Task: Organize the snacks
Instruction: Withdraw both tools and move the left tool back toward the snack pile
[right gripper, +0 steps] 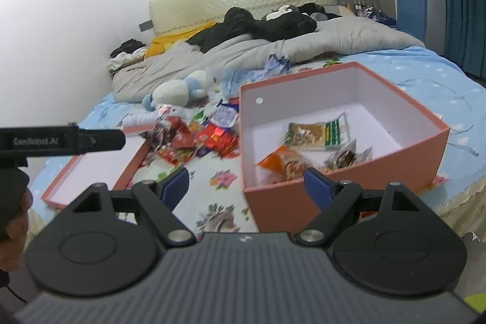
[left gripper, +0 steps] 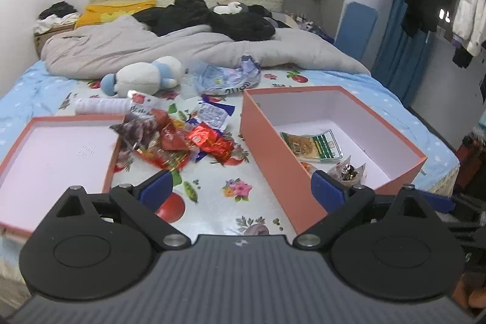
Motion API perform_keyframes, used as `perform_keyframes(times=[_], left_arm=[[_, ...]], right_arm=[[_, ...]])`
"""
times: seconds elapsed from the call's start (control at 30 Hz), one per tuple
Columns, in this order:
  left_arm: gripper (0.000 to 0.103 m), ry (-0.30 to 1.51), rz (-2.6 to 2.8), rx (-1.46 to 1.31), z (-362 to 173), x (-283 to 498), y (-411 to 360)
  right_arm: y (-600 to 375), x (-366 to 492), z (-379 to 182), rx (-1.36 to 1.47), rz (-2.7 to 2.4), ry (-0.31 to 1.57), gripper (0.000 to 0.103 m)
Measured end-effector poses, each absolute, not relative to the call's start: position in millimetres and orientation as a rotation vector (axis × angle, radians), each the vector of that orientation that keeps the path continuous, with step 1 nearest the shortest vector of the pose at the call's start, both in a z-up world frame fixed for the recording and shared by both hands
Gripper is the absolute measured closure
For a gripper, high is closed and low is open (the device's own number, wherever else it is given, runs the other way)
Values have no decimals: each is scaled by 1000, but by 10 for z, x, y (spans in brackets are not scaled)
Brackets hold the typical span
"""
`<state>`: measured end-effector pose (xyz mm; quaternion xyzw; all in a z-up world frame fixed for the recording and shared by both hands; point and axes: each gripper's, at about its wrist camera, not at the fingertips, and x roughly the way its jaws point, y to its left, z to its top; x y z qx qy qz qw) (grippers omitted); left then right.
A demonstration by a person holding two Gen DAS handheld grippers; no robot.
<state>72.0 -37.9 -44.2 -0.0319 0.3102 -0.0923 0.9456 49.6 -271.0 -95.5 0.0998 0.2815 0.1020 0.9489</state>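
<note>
- While both grippers are hanging empty over the bed [left gripper: 212, 196], the step in hand is reading as fetching the next snack from the snack pile [left gripper: 185, 141] for the orange box [left gripper: 273, 148].
- Left gripper [left gripper: 241, 182]: jaws are standing wide apart, nothing between them, pointing at bare floral sheet between pile and box.
- Right gripper [right gripper: 246, 181]: jaws also standing open, empty, hovering at the near wall of the box.
- Three packets are already lying in the box: green-and-yellow packet [right gripper: 317, 132], orange packet [right gripper: 281, 161], clear dark-candy packet [right gripper: 346, 157].
- The pile is sitting between the box lid [left gripper: 57, 151] and the box, one dark wrapper overhanging the lid's corner.
- Doing it well, as I judge it: picking one wrapper at the pile's near edge, like the red foil packets [left gripper: 209, 141], not the heap's middle.
- Jaws are wanting to straddle a crinkled edge, closing gently; foil looks slippery, light.
- Risk: dragging neighbours along, or clipping the box wall on the carry.
- Plush toy [left gripper: 145, 76] and blue plastic bag [left gripper: 227, 76] lie further back, not snacks to my eye.
</note>
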Motion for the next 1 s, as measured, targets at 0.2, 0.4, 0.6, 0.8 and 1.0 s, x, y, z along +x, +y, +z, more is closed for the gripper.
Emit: perform_keyframes(times=[0.2, 0.4, 0.6, 0.8, 1.0], left_arm=[[4, 643, -146, -112, -573, 461, -238], [3, 667, -90, -159, -765, 437, -21], [3, 683, -57, -170, -936, 619, 154], [3, 697, -50, -196, -1155, 963, 353], [3, 685, 1, -193, -1366, 1348, 616]], right_arm=[[-2546, 358, -1016, 201, 240, 595, 19], [-2356, 393, -1102, 152, 281, 601, 19], [-2142, 557, -1229, 96, 313, 616, 19], [-1911, 847, -1338, 66, 357, 616, 19], [-1655, 1211, -1524, 28, 403, 635, 20]])
